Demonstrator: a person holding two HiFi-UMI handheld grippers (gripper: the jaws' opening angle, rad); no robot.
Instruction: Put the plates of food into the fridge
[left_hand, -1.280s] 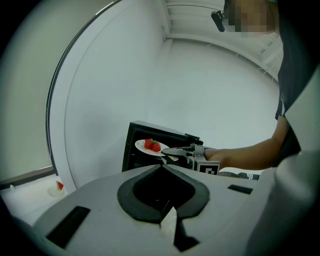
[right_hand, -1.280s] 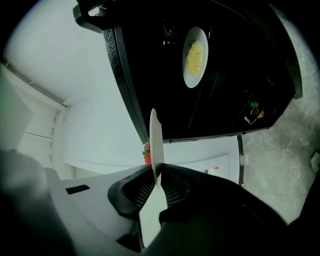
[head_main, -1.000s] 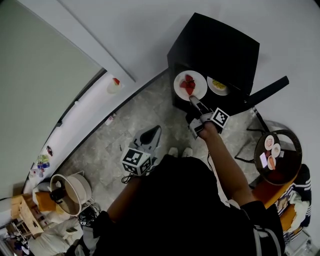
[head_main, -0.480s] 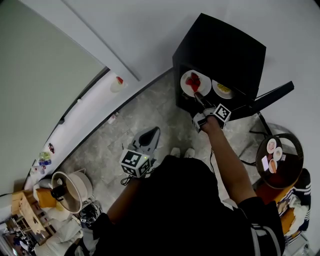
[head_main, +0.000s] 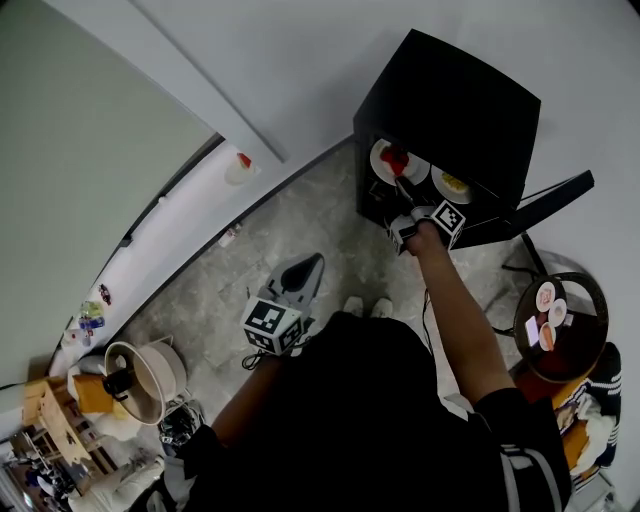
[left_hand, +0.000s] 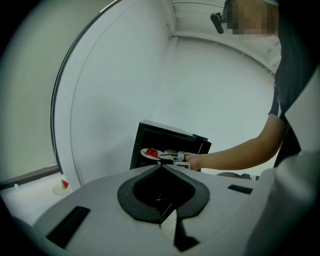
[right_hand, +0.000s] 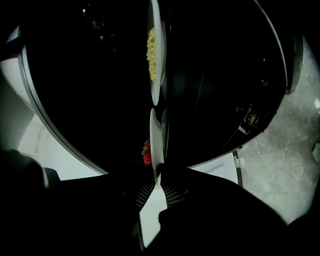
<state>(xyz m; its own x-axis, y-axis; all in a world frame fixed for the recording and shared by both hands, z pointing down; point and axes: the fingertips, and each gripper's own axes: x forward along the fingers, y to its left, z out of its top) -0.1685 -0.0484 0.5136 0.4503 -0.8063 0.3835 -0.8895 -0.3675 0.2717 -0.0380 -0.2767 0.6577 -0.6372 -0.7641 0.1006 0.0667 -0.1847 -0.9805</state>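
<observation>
Holding a white plate of strawberries (head_main: 383, 161) by its near rim, the right gripper (head_main: 403, 192) extends at arm's length to the mouth of a black fridge (head_main: 450, 95), whose door (head_main: 545, 198) stands open to the right in the head view. The right gripper view shows the jaws clamped on the edge of that plate (right_hand: 156, 137), with red strawberries (right_hand: 146, 152) on its upper face and the dark fridge interior (right_hand: 90, 75) behind. The plate sits at the left side of the fridge opening, near its front edge; whether it rests on the shelf cannot be told.

A second white plate with yellow food (head_main: 452, 184) lies inside the fridge, just beside the first and toward the door side; in the right gripper view this plate (right_hand: 155, 50) is farther in than the held one.

The left gripper (head_main: 312, 262) hangs low at the person's left side over the pale stone floor (head_main: 260, 240), well apart from the fridge. Its own view shows the jaws together with nothing between them (left_hand: 161, 167), pointing toward the fridge (left_hand: 150, 140) across the room.

A round dark surface (head_main: 592, 300) at the person's right carries several small dishes (head_main: 545, 305)
</observation>
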